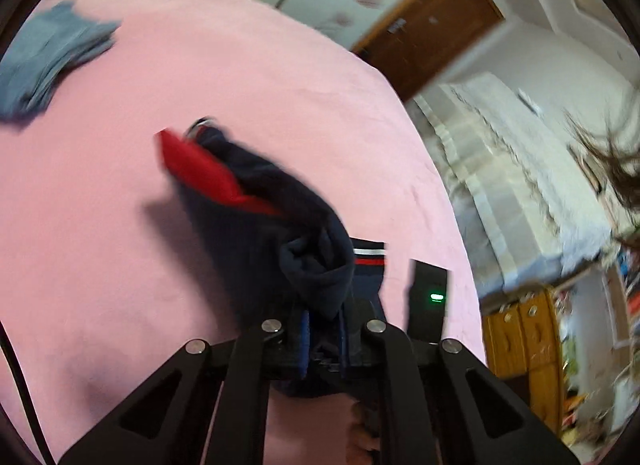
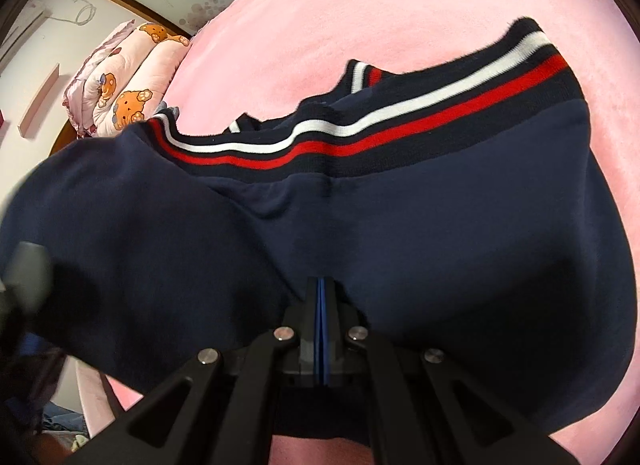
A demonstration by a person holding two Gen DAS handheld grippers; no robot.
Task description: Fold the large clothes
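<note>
The garment (image 2: 400, 233) is a navy knit top with a ribbed hem striped white and red, and a red lining showing in the left wrist view. It lies partly on the pink bed (image 1: 100, 225) and is partly lifted off it.

Left hand-held gripper (image 1: 324, 341): pinching a bunched fold of the garment, which hangs raised above the bed. Right hand-held gripper (image 2: 322, 329): pressed together, pads meeting, tips against the navy cloth; whether a layer is caught between them cannot be told.

Handling, as judged: soft, limp and fairly thick; it will sag and bunch wherever unsupported, and is neither fragile nor slippery. Best taken at the ribbed hem or at a seam or corner, where the cloth is firmer and edges can be matched.

Surroundings, relative to the garment: a blue cloth (image 1: 52, 61) lies well apart on the bed's far side; a bear-print quilt (image 2: 128, 85) sits beyond the hem at the bed's edge. Neither obstructs. A dark, blurred object (image 2: 28, 273) sits at the garment's left edge; its nature is unclear.
</note>
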